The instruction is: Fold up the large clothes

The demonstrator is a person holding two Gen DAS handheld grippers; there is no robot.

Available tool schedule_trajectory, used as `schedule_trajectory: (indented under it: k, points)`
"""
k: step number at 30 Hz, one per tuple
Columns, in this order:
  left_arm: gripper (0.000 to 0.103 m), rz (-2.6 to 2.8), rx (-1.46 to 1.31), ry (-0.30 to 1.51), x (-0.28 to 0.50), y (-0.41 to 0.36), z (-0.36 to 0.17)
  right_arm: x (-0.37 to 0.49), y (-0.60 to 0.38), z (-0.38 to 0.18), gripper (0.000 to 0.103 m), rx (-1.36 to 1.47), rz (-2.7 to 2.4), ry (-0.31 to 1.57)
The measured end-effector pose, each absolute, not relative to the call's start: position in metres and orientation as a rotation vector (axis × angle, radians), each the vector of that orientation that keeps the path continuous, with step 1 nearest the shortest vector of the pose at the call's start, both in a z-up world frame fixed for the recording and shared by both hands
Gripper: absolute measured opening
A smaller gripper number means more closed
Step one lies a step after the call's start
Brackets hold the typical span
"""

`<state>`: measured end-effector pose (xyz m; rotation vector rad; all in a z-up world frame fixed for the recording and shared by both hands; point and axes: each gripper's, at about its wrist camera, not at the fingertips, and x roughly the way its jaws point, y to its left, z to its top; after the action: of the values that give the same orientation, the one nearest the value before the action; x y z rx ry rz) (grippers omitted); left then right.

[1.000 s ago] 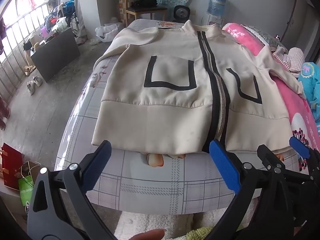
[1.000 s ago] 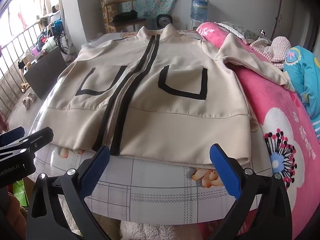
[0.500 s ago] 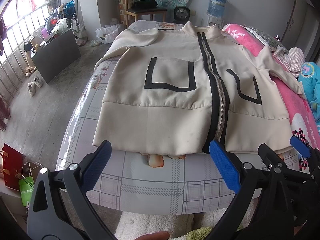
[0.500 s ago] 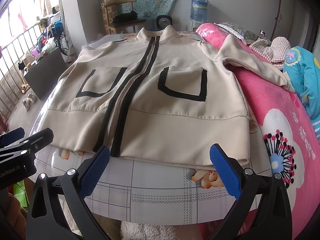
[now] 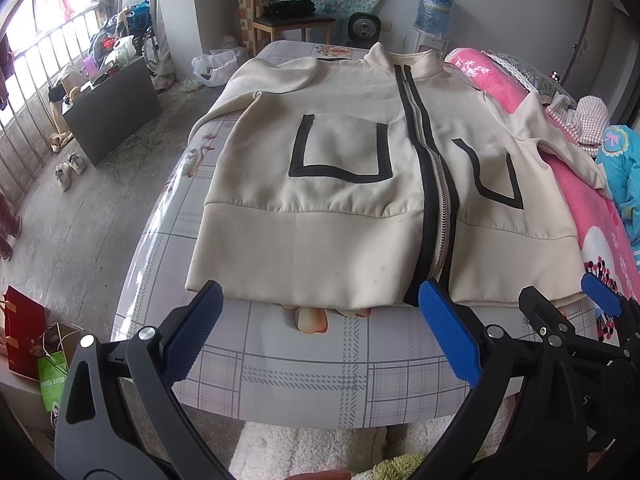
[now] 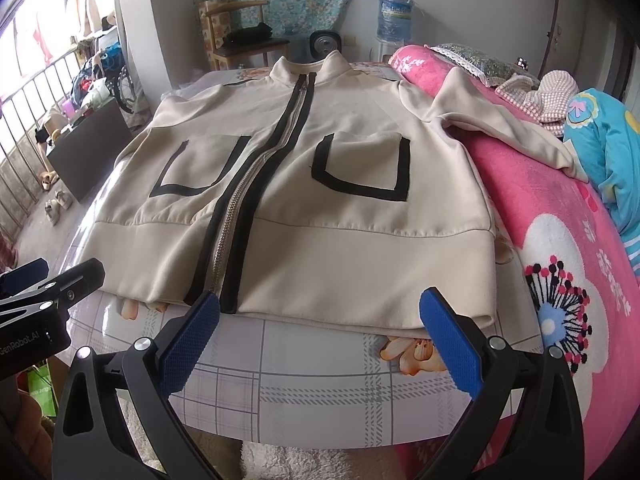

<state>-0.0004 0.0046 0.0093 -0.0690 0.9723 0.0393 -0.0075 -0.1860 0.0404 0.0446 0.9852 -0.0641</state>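
A cream jacket with a black-edged zip and two black-outlined pockets lies flat, front up, on the bed, collar at the far end. Its right sleeve drapes over the pink blanket. My left gripper stands open just short of the hem's left half, nothing between its blue pads. My right gripper is open too, just before the hem's right half. The right gripper's tips show at the right edge of the left wrist view, and the left gripper shows at the left edge of the right wrist view.
The bed carries a grey checked sheet. Pink blanket, a blue garment and a checked cloth lie along the right. On the floor at left stand a dark cabinet, shoes and bags. A chair and water bottle stand beyond the bed.
Both grippers have edged slightly closer to the jacket's hem; the jacket itself has not moved and both grippers stay open.
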Motion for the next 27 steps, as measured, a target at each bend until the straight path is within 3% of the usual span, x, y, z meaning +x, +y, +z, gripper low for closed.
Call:
schedule_trajectory:
  k: [27]
  points:
    - [0.095, 0.043, -0.071, 0.966, -0.0023, 0.0012, 0.0093, -0.0088, -0.1864, 0.0427, 0.098, 0.048, -0.072, 0.984]
